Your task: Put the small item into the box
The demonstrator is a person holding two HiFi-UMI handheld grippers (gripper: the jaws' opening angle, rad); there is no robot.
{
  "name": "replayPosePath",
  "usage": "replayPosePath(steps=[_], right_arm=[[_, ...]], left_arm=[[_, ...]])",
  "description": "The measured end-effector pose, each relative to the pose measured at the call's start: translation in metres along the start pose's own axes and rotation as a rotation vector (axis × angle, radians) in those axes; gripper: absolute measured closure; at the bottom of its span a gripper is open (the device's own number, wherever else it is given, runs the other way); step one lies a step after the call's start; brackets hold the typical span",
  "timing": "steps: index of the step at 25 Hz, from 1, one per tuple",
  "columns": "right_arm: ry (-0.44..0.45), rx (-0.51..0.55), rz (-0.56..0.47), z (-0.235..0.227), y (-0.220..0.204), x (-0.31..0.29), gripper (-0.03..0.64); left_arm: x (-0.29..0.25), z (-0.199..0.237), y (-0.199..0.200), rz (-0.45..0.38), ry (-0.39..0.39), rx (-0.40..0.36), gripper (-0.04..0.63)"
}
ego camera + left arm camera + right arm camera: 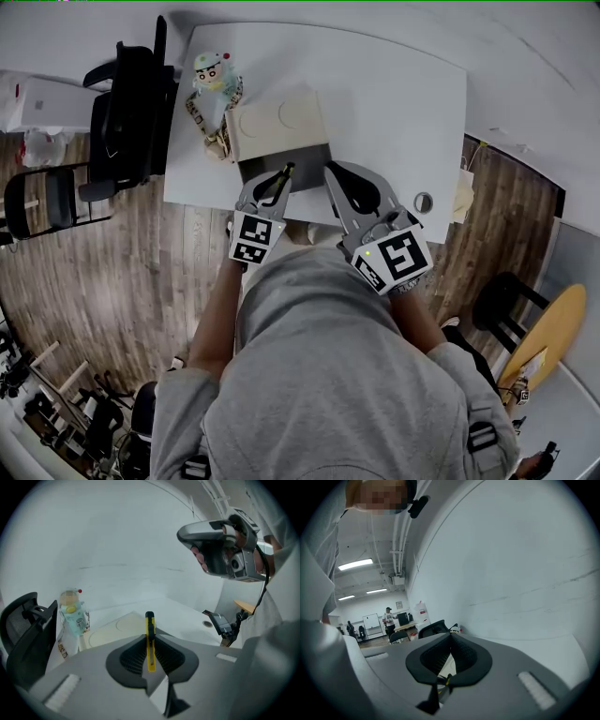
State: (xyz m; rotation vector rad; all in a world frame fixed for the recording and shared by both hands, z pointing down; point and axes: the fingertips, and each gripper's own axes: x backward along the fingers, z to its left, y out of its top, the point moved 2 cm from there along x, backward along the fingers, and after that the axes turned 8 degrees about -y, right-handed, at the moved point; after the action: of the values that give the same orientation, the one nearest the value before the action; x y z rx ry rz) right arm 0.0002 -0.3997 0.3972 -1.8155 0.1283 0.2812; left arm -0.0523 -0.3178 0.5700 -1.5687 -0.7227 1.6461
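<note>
Risk: yellow utility knife (150, 654) is sitting thin and upright in the left gripper (150, 637), whose jaws are clamping its lower half. A twist on release could be tipping it onto the cardboard box (277, 124) flap instead of inside. Its top end is projecting past the jaws, apparently over the box opening by the counter's (403, 103) near edge. Right gripper (451, 637) is hanging beside, jaws closed, empty.
</note>
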Motion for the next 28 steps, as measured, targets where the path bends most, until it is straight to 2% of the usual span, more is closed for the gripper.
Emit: replayPosePath(steps=[4, 11, 17, 28], right_arm=[[0.009, -0.004, 0.019, -0.005, -0.006, -0.001, 0.601], [0.029, -0.001, 0.056, -0.009, -0.014, -0.008, 0.601], [0.041, 0.001, 0.076, -0.017, -0.017, -0.011, 0.601], [0.022, -0.007, 0.084, -0.039, -0.016, -0.016, 0.601]], left_arm=[[-0.011, 0.003, -0.024, 0.083, -0.007, 0.031, 0.54], [-0.024, 0.008, -0.05, 0.167, -0.007, 0.09, 0.54], [-0.04, 0.012, -0.066, 0.27, -0.023, 0.071, 0.54], [-0.062, 0.014, -0.083, 0.376, -0.03, 0.102, 0.54]])
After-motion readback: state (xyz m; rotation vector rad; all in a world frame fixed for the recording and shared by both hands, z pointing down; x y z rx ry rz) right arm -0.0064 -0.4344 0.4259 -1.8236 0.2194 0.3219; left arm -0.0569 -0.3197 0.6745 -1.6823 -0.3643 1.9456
